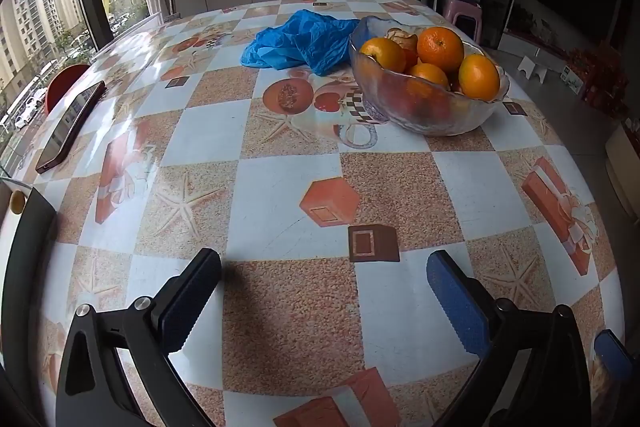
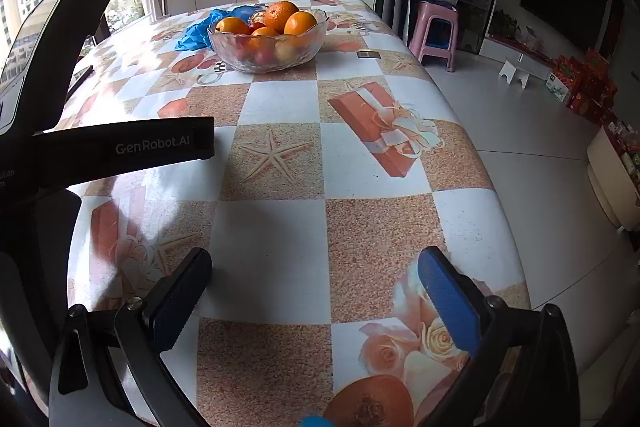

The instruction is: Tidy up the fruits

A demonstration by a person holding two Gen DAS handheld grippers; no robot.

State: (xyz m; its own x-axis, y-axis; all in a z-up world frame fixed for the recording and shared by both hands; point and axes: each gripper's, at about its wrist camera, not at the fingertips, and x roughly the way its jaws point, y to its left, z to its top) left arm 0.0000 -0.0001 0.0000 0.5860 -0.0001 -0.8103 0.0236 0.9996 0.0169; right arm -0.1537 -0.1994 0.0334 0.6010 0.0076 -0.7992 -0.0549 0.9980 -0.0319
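A clear glass bowl [image 1: 436, 115] stands on the far right part of the patterned table, filled with oranges [image 1: 440, 49] and other fruit beneath them. It also shows in the right wrist view [image 2: 240, 61], far ahead, with oranges [image 2: 281, 15] piled on top. A crumpled blue plastic bag [image 1: 298, 43] lies just left of and behind the bowl; it also shows in the right wrist view [image 2: 196, 33]. My left gripper [image 1: 324, 269] is open and empty, low over the table's near part. My right gripper [image 2: 314, 267] is open and empty near the table's front right.
A phone [image 1: 70, 127] lies at the table's left edge by a red chair back [image 1: 60, 87]. The left gripper's black body [image 2: 120, 147] fills the right wrist view's left side. A pink stool [image 2: 436, 31] stands beyond the table's right edge [image 2: 472, 131].
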